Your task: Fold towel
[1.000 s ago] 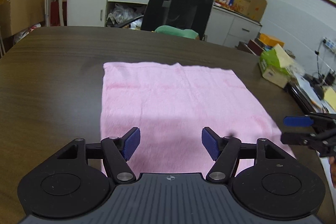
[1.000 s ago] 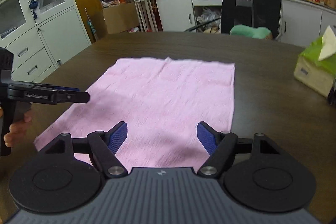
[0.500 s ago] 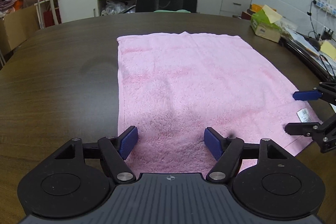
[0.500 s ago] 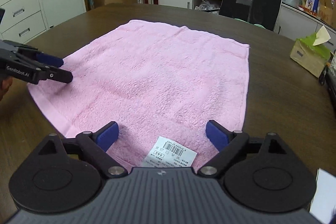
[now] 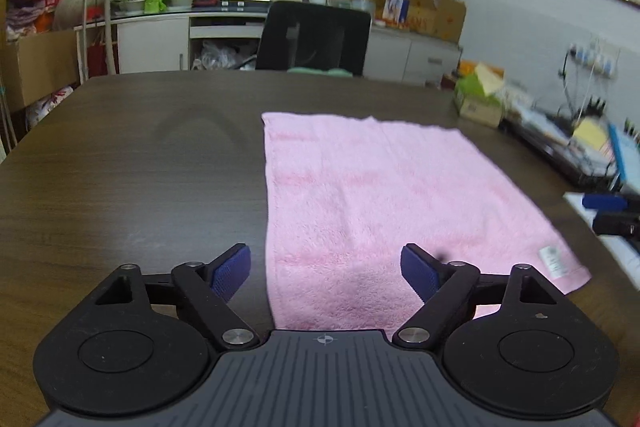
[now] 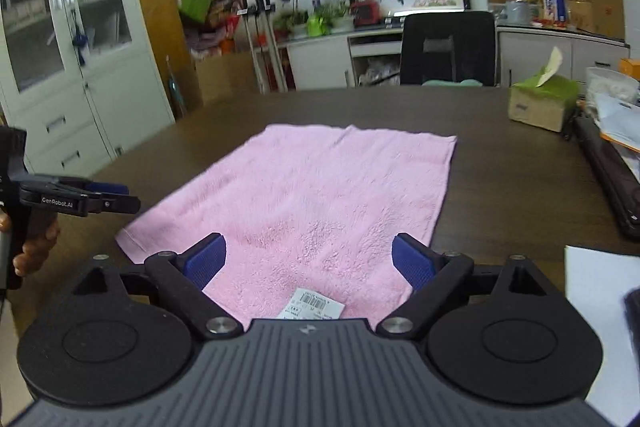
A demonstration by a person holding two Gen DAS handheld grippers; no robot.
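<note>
A pink towel [image 5: 380,203] lies flat and spread out on the dark wooden table [image 5: 132,179]. My left gripper [image 5: 326,273] hovers over the towel's near left corner, its jaws still opening, with nothing pressed between the blue pads. In the right wrist view the towel [image 6: 320,195] shows a white barcode label [image 6: 312,303] at its near edge. My right gripper [image 6: 306,261] stands open above that near right corner, holding nothing. Each gripper shows in the other's view: the right one [image 5: 608,213] at the right edge, the left one [image 6: 104,199] at the left, held by a hand.
A green tissue box [image 6: 540,99] sits on the table's right side, with papers and a dark tray [image 6: 612,163] beyond it. A black office chair [image 5: 316,35] stands at the far edge. Cabinets, boxes and plants line the back wall.
Both grippers have pulled back toward the towel's near edge and spread apart, and their jaws have opened wider. The towel lies as before.
</note>
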